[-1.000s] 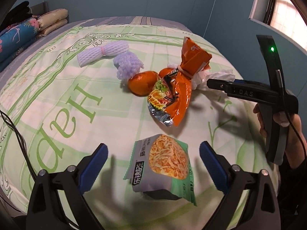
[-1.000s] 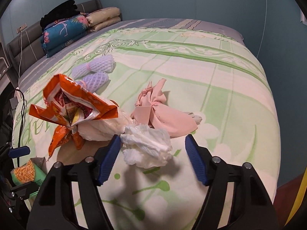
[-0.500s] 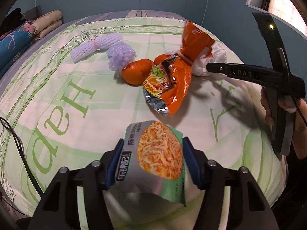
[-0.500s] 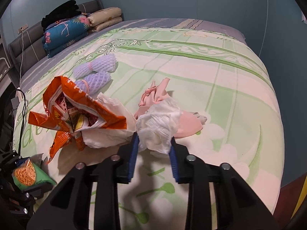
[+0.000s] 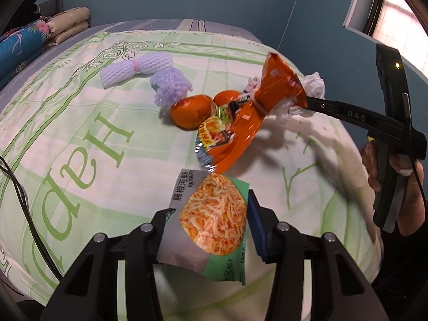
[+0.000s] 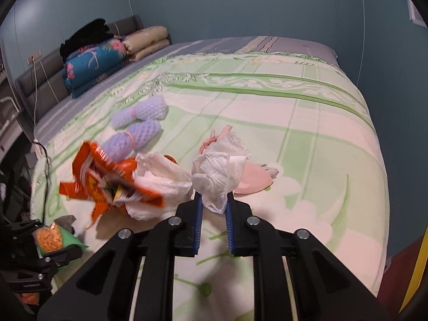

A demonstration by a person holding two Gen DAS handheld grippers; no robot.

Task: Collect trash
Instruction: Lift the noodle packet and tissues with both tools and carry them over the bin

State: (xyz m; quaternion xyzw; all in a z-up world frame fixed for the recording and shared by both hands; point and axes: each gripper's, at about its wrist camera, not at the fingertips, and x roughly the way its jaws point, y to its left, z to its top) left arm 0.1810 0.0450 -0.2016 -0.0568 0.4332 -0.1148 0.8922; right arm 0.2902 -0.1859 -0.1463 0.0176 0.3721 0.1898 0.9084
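Observation:
A green and grey snack packet (image 5: 214,219) is pinched between the pads of my left gripper (image 5: 210,210), whose jaws are closing on it, and it hangs just above the bedspread. My right gripper (image 6: 214,200) is shut on a crumpled white tissue (image 6: 219,176), held a little above the bed. In the left wrist view that gripper (image 5: 307,100) reaches in from the right with the tissue (image 5: 315,83) at its tip. An orange noodle wrapper (image 5: 240,123) lies between the two grippers, with a white plastic bag (image 6: 160,179) tucked against it.
Two oranges (image 5: 191,111) and two purple foam fruit nets (image 5: 136,69) lie beyond the wrapper on the green patterned bedspread (image 5: 80,133). A pink cloth (image 6: 254,179) rests behind the tissue. Folded quilts (image 6: 93,61) are stacked at the headboard. A black cable (image 5: 21,200) hangs at the left edge.
My left gripper closed around the snack packet and lifted it off the bed. My right gripper closed on the tissue and raised it slightly.

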